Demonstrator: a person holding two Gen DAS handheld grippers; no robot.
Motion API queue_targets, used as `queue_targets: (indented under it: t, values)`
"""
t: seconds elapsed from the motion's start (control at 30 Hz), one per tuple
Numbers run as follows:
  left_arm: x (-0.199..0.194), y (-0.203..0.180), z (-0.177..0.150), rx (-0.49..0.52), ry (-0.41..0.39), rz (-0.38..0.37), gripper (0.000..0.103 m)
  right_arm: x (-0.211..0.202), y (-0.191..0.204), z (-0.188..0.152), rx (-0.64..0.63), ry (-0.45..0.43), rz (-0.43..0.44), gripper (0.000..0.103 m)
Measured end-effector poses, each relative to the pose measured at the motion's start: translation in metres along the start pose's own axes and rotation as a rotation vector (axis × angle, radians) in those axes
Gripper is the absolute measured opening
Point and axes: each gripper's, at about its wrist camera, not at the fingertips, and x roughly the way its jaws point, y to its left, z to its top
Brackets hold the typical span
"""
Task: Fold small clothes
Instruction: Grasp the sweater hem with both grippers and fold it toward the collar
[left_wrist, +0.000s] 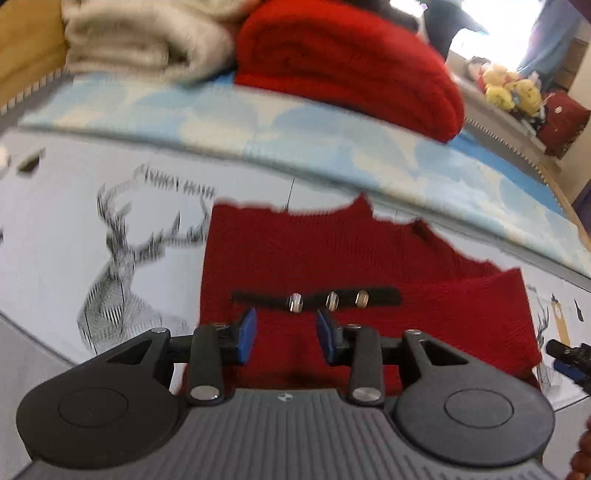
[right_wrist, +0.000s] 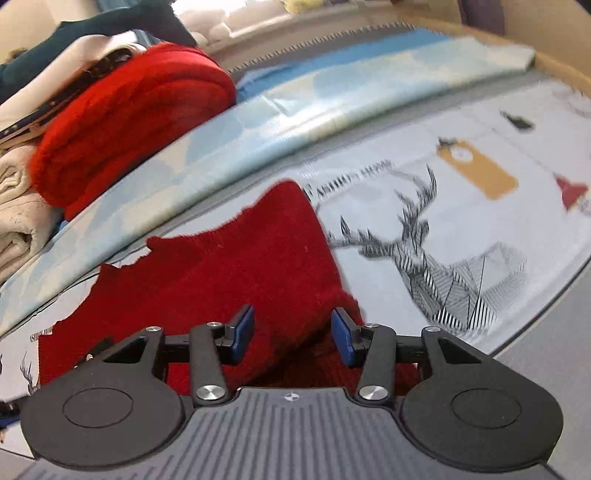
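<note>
Your left gripper (left_wrist: 286, 334) hangs over the red sweater (left_wrist: 332, 258), fingers apart with nothing pinched, just short of its black button strip (left_wrist: 317, 298). Your right gripper (right_wrist: 293, 338) also stands parted above a folded edge of the sweater, which lies flat on the deer-print sheet (right_wrist: 424, 240), near the stacked blankets (left_wrist: 340, 62).

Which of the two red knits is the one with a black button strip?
The flat red garment beneath the grippers; the rolled red knit behind shows none.
</note>
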Motion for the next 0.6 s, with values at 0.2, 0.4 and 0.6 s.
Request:
queue_targets:
  t: [0.2, 0.4, 0.6]
  values:
    - [-0.044, -0.022, 0.007, 0.149, -0.21, -0.027, 0.055, -0.066, 0.011, 0.014, -0.186, -0.175, 0.063, 0.048]
    - [-0.09, -0.021, -0.019, 0.268, -0.301, -0.042, 0.055, -0.148, -0.01, 0.002, -0.285, -0.27, 0.085, 0.048]
    - [-0.151, 0.014, -0.063, 0.279, -0.272, -0.06, 0.054, -0.207, -0.042, -0.043, -0.472, -0.249, 0.069, 0.048]
